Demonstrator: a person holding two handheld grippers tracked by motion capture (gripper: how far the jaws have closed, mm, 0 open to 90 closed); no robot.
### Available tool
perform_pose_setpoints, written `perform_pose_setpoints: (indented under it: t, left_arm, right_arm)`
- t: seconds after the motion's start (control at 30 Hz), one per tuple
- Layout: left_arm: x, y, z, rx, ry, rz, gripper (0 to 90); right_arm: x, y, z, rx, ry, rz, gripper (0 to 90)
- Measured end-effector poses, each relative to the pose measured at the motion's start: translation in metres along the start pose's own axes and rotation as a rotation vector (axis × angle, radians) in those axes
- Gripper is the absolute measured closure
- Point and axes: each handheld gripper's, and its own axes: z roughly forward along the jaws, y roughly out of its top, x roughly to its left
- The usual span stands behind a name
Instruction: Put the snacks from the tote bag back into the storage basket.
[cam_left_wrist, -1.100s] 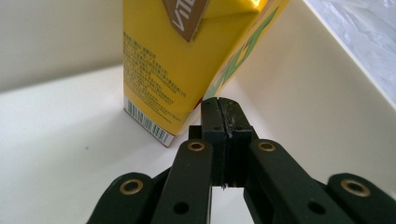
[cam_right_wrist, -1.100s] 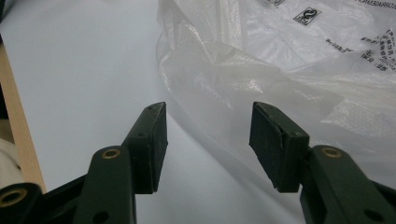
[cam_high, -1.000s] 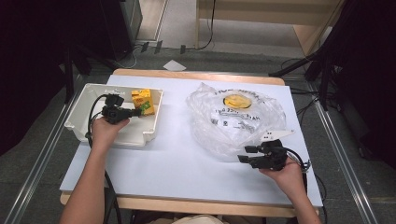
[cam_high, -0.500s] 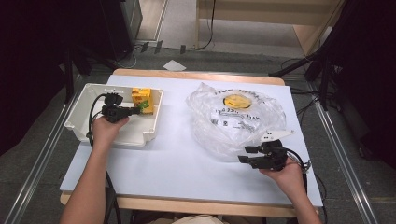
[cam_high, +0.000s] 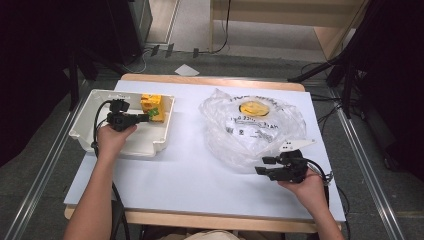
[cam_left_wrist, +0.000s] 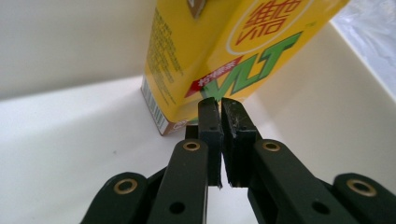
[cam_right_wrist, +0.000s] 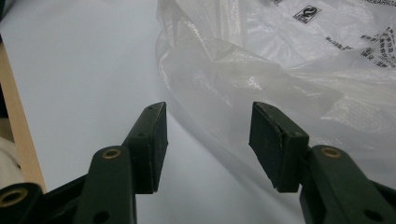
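High view, and the left gripper (cam_high: 145, 117) is down inside the white bin (cam_high: 80, 132) at the left of the table (cam_high: 190, 175), its fingers aimed at the yellow drink carton (cam_high: 151, 106) standing at the bin's far side. In the left gripper view those fingers are all but closed, just a hairline slit between the pads and nothing in it. The carton's printed face leans right in front of the tips, so near that I can't say whether they touch it. The carton is not held; it stands on the bin floor, close to the back wall. This looks like settling the carton in place. To do that well, keep the tips low on the box and nudge gently, because a push high up would tip it. If it needs lifting, open wide first and come in square on its narrow sides. Over on the right, the right gripper (cam_high: 260, 165) waits near the table's front edge, against the near rim of the crumpled clear plastic bag (cam_high: 250, 125). In the right gripper view its fingers stand wide apart and empty, with the bag's film lying just beyond and between them, unpinched. For a clean grab there, catch a raised fold rather than scraping the table.
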Motion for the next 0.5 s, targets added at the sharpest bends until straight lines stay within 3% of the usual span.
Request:
perform_pose_setpoints:
  t: [0.1, 0.3, 0.5]
  left_arm:
    - [-0.004, 0.001, -0.003, 0.006, -0.013, 0.004, 84.0]
    - [-0.012, 0.004, -0.010, -0.008, -0.019, 0.021, 69.3]
    - [-0.019, 0.008, -0.015, -0.007, -0.088, 0.012, 56.1]
  right_arm:
    - [0.000, 0.000, 0.000, 0.001, 0.001, -0.009, 48.8]
    - [0.000, 0.000, -0.001, -0.004, 0.000, -0.006, 48.8]
    - [0.000, 0.000, -0.001, -0.003, 0.001, -0.007, 48.7]
